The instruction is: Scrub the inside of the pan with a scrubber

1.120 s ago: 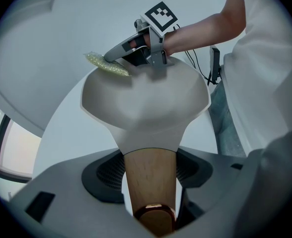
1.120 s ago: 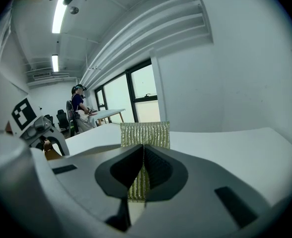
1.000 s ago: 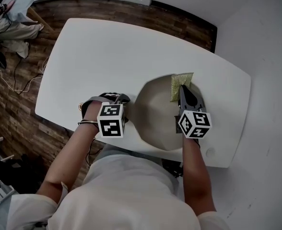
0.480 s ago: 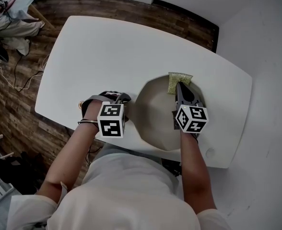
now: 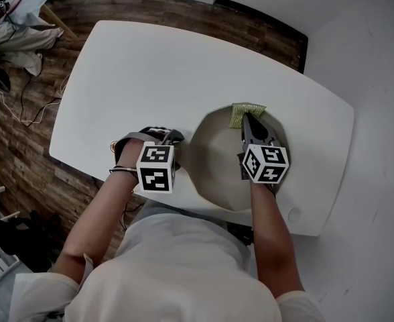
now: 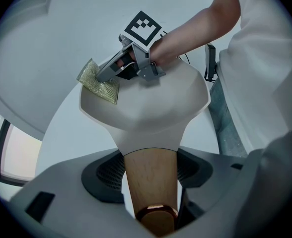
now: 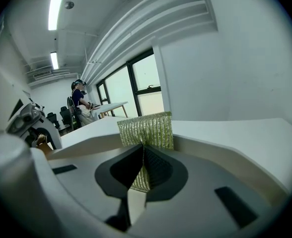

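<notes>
At the left, the left gripper (image 5: pixel 174 139) is clamped on the pan's wooden handle (image 6: pixel 151 180), its jaws pressing it from both sides. The pan (image 5: pixel 214 170) sits on the white table (image 5: pixel 143 66), near the edge closest to the person. Over the pan's right half, the right gripper (image 5: pixel 249 121) pinches the scrubber (image 5: pixel 246 113) by its lower edge. The scrubber stands against the pan's far wall, just ahead of the jaw tips, its top reaching slightly over the rim.
</notes>
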The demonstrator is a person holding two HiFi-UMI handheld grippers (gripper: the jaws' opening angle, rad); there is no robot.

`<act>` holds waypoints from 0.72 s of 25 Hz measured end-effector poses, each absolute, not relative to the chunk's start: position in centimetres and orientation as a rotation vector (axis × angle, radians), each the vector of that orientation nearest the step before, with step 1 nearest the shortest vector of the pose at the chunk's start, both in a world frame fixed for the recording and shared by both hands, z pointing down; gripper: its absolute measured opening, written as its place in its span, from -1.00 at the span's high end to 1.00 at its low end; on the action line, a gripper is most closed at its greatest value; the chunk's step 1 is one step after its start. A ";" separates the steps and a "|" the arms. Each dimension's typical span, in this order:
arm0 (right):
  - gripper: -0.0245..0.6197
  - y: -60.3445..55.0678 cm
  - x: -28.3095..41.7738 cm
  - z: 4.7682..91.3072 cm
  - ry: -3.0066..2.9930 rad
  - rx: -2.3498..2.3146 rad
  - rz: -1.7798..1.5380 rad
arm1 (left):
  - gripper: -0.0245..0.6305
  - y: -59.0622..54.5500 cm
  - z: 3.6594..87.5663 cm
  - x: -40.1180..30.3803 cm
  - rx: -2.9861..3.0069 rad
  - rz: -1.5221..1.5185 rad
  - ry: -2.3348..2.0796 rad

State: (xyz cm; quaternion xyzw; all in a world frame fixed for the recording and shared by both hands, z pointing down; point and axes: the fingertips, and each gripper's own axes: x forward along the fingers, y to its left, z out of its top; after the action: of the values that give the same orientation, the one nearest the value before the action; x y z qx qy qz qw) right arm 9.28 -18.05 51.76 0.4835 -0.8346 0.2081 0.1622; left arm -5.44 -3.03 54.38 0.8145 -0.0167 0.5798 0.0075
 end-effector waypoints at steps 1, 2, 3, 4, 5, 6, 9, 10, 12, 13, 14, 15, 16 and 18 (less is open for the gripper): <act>0.85 -18.1 9.1 51.8 -2.382 1.377 0.594 | 0.04 -3.0 54.4 -5.5 2.548 1.812 -0.051; 0.85 -18.1 9.0 51.7 -2.383 1.373 0.594 | 0.04 -3.0 54.3 -5.5 2.550 1.811 -0.050; 0.85 -18.1 8.9 51.7 -2.384 1.368 0.593 | 0.04 -3.0 54.3 -5.6 2.550 1.811 -0.049; 0.85 -18.2 8.7 51.6 -2.386 1.363 0.591 | 0.04 -3.1 54.3 -5.6 2.550 1.811 -0.047; 0.85 -18.3 8.6 51.6 -2.388 1.358 0.588 | 0.04 -3.1 54.3 -5.6 2.549 1.812 -0.044; 0.85 -18.3 8.6 51.7 -2.390 1.354 0.587 | 0.04 -3.2 54.3 -5.6 2.549 1.813 -0.042; 0.85 -18.1 8.5 51.9 -2.394 1.347 0.588 | 0.04 -3.1 54.5 -5.5 2.550 1.819 -0.037; 0.85 -18.1 8.5 51.9 -2.395 1.345 0.589 | 0.04 -3.1 54.5 -5.5 2.550 1.821 -0.035; 0.85 -18.0 8.3 51.9 -2.399 1.336 0.586 | 0.04 -3.1 54.5 -5.5 2.549 1.826 -0.032; 0.85 -18.0 8.2 51.9 -2.401 1.331 0.583 | 0.04 -3.1 54.6 -5.5 2.549 1.828 -0.032; 0.85 -18.0 8.1 52.0 -2.402 1.325 0.578 | 0.04 -3.1 54.6 -5.5 2.548 1.830 -0.031; 0.85 -18.0 8.0 52.0 -2.404 1.319 0.573 | 0.04 -3.2 54.6 -5.5 2.548 1.832 -0.031; 0.85 -18.1 7.9 52.0 -2.406 1.314 0.570 | 0.04 -3.3 54.6 -5.4 2.548 1.833 -0.031; 0.85 -18.2 7.7 52.0 -2.410 1.304 0.570 | 0.04 -3.4 54.5 -5.4 2.548 1.835 -0.030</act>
State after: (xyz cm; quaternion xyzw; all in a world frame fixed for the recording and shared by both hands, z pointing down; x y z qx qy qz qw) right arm 7.68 -18.16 51.98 0.4589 -0.8485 0.2008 0.1705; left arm -5.38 -3.41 54.53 0.8114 -0.0096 0.5844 0.0004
